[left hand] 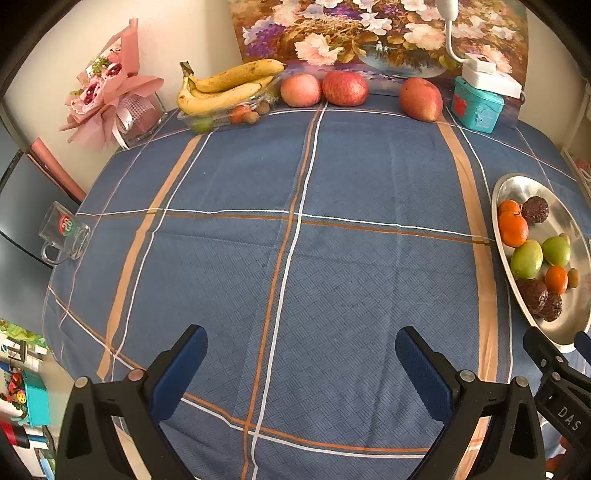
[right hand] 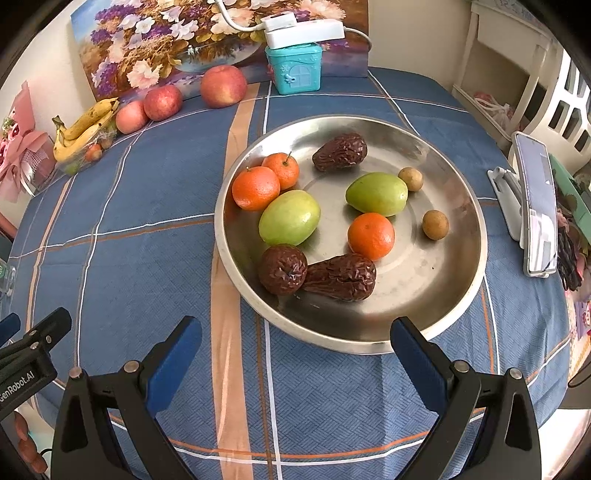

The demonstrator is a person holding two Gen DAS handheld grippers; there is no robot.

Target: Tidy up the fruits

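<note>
A steel plate (right hand: 458,236) sits on the blue checked tablecloth and holds three mandarins (right hand: 370,236), two green fruits (right hand: 289,218), three wrinkled brown fruits (right hand: 341,277) and two small tan fruits (right hand: 435,224). My right gripper (right hand: 295,347) is open and empty just in front of the plate's near rim. My left gripper (left hand: 301,354) is open and empty over bare cloth; the plate (left hand: 524,188) lies to its right. Three apples (left hand: 345,88) and a clear tray with bananas (left hand: 225,86) stand at the back.
A teal box (left hand: 476,105) with a white charger, a flower painting (left hand: 369,33) and a pink bouquet (left hand: 107,88) line the back. A glass mug (left hand: 64,232) sits at the left table edge. A phone on a stand (right hand: 535,206) is right of the plate.
</note>
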